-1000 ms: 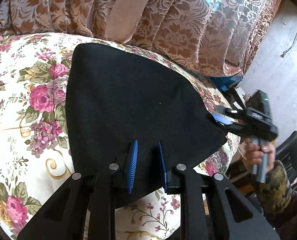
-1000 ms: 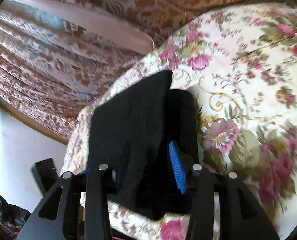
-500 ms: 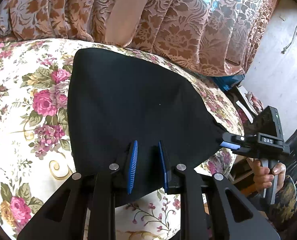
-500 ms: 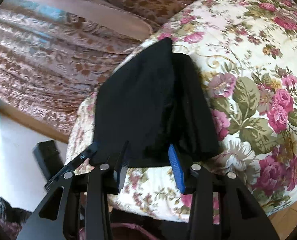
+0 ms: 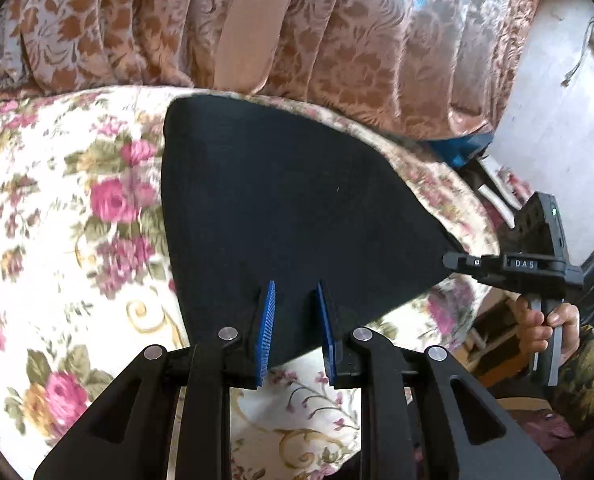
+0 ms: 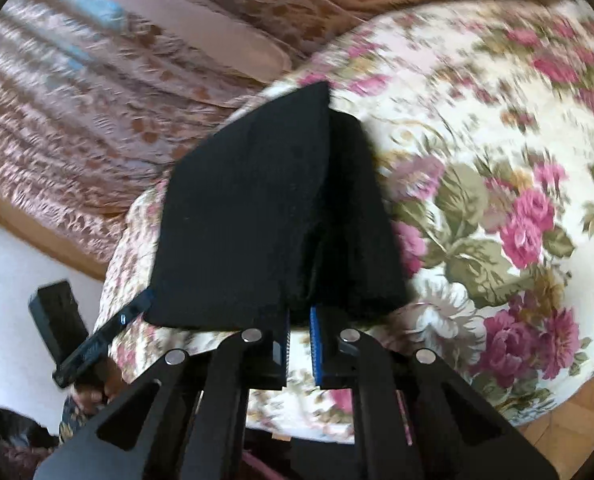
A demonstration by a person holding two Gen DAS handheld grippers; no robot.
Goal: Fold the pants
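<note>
The black pants [image 5: 289, 208] lie folded flat on the floral bed cover [image 5: 69, 216]. My left gripper [image 5: 295, 300] holds its blue pads a small gap apart, with the near hem of the pants between them. My right gripper [image 6: 299, 312] has its jaws nearly closed on the near corner of the pants [image 6: 257, 220], where a fold ridge runs away from it. The right gripper also shows in the left wrist view [image 5: 453, 259] at the pants' right corner, held by a hand. The left gripper shows in the right wrist view [image 6: 137, 308] at the left corner.
Brown patterned curtains [image 5: 337, 40] hang behind the bed. The bed edge drops off to the right, with a white floor [image 5: 557, 120] and a blue item [image 5: 465, 148] beyond. A dark object [image 6: 57, 320] stands on the floor beside the bed.
The right gripper's jaws have narrowed from wide open to nearly closed on the pants' corner. The pants lie flatter and both grippers have drawn back toward the near edge.
</note>
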